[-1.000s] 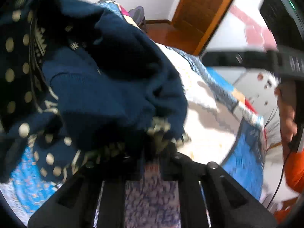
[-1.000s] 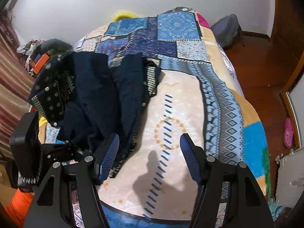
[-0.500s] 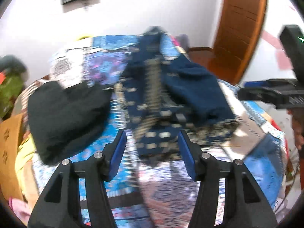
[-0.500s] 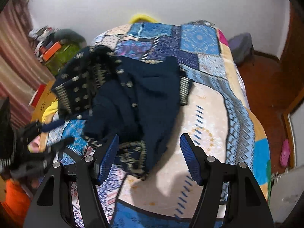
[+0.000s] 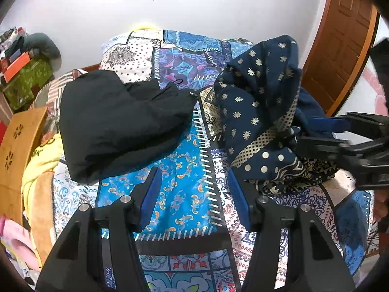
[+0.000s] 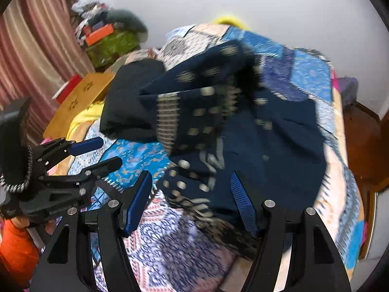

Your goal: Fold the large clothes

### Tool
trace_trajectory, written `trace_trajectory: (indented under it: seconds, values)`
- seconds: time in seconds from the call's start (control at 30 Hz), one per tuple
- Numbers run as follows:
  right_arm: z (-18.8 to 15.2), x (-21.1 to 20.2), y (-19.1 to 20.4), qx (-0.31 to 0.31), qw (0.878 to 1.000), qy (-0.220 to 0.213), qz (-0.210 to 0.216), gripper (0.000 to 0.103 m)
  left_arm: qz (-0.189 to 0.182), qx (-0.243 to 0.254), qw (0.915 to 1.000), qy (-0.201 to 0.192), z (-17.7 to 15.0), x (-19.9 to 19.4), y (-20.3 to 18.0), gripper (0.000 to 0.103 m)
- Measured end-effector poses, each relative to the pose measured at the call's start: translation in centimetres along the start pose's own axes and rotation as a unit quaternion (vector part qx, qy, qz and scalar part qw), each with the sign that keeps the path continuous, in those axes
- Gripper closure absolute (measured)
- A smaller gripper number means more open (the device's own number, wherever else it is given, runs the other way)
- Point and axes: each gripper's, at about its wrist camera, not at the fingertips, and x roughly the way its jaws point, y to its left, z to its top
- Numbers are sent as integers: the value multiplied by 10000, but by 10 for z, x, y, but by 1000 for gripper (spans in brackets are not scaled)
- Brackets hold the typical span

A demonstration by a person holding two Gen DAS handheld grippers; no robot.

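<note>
Garment: navy dress (image 5: 257, 112) with cream dots and a patterned border, heaped in a crumpled mound on the bed (image 5: 184, 170), toward the door side; not yet spread or folded
Neighbouring item: black garment (image 5: 116, 124) lies bundled on the bed just beside the navy dress, apparently touching it near the top edge
Left tongs (image 5: 194, 194): apart, holding nothing, poised over bare quilt between the two garments; the right-hand finger sits close to the dress border, contact not certain
Right tongs (image 6: 192, 204): apart, nothing clamped; the lower fringe of the dress lies between and just beyond the fingers; this view is motion-blurred, so fine detail is unreliable
Pose: both tools held low over the near edge of the bed, pointing toward the headboard wall; in the left view the right tool enters side-on at the dress edge, and in the right view the left tool sits off to the left, tilted inward
Step in hand (judgement): finding an edge to open the heap out flat
Method advice: pick a single layer at the patterned hem or a corner, not a bunch; take two well-separated points, lift, and draw apart to spread it flat
Risk: catching the black garment or the quilt along with the dress
</note>
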Motion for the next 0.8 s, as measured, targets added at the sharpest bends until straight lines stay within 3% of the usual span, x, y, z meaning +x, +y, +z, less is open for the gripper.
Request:
trace_trajectory:
  seconds: [0.17, 0.37, 0.57, 0.7, 0.8]
  values:
    - [10, 31, -7, 63, 9988, 109, -466, 40, -36, -82, 10000, 42, -2, 3, 4, 48]
    - [16, 9, -60, 573, 9949, -243, -788, 40, -106, -35, 9999, 40, 2, 7, 2, 48]
    - [-1, -26, -150, 1773, 9694, -453, -1638, 40, -234, 11, 9997, 23, 16, 16, -13, 48]
    - [-20, -46, -180, 2366, 9635, -411, -1179, 40, -395, 99, 9992, -20, 26, 21, -31, 48]
    - [-27, -58, -176, 2419, 9662, -422, -787, 40, -521, 163, 9985, 2, 33, 29, -47, 48]
